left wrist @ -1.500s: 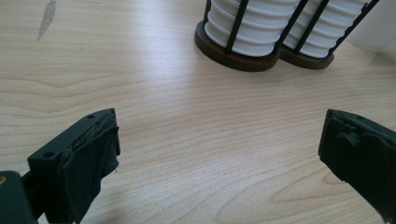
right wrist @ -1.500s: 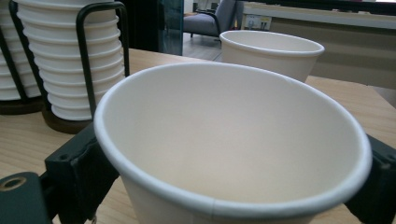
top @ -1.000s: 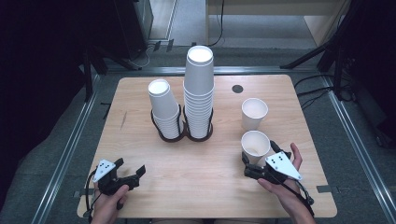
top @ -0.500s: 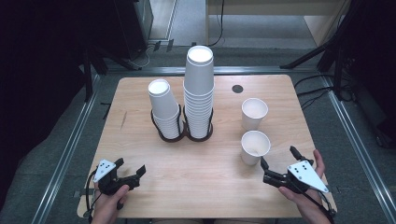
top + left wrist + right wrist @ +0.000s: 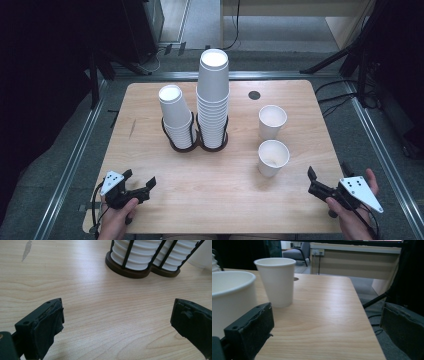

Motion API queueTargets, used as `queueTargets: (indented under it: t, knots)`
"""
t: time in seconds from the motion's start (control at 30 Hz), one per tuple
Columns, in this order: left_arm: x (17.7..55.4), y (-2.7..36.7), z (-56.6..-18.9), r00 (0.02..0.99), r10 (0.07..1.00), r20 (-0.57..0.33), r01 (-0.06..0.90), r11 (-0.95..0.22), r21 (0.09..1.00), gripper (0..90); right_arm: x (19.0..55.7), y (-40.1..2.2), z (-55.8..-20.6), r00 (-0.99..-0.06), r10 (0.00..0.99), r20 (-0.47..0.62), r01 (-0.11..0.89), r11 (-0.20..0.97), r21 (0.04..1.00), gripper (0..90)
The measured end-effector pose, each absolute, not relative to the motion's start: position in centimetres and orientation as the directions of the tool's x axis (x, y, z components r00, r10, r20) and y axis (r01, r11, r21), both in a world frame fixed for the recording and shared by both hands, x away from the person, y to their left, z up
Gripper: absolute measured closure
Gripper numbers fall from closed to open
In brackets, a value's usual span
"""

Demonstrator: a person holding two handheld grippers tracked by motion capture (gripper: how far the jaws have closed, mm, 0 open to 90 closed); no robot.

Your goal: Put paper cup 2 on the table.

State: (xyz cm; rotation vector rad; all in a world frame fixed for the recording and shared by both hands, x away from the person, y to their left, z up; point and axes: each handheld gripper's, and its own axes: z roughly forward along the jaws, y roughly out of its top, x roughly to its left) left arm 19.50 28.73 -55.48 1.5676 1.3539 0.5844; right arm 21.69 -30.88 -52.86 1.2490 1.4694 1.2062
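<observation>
Two white paper cups stand apart on the right half of the wooden table (image 5: pixel 140 115): a far cup (image 5: pixel 272 121) (image 5: pixel 276 282) and a near cup (image 5: pixel 273 157) (image 5: pixel 229 297). My right gripper (image 5: pixel 327 172) (image 5: pixel 327 322) is open near the front right corner, a short way right of the near cup and touching nothing. My left gripper (image 5: pixel 139 178) (image 5: pixel 117 315) is open and empty near the front left edge, pointing toward the cup holder (image 5: pixel 130 267).
A black wire holder (image 5: pixel 197 142) in the table's middle carries a short cup stack (image 5: pixel 175 117) and a tall cup stack (image 5: pixel 213 100). A dark round hole (image 5: pixel 254 95) lies at the back. The table's right edge (image 5: pixel 364 322) drops to the floor beside my right gripper.
My right gripper has drawn back from the near cup toward the front right corner, leaving the cup standing. The left gripper has stayed put.
</observation>
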Motion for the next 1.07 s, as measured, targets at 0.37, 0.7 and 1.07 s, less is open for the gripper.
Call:
queueTargets:
  t: [0.37, 0.7, 1.07]
  knots:
    - [19.5, 28.7, -55.5, 0.267, 0.938, -0.22, 0.484, 0.067, 0.873, 0.0, 20.9, -33.2, -54.1, -0.053, 0.998, -0.015, 0.25, 0.027, 0.968, 0.0]
    - [19.5, 28.7, -55.5, 0.262, 0.938, -0.227, 0.482, 0.077, 0.873, 0.0, 20.8, -33.2, -54.7, -0.034, 0.999, -0.01, 0.292, 0.019, 0.956, 0.0]
    - [19.6, 28.7, -55.5, 0.26, 0.938, -0.228, 0.484, 0.078, 0.872, 0.0, 20.9, -33.3, -54.8, -0.027, 1.0, -0.008, 0.293, 0.016, 0.956, 0.0]
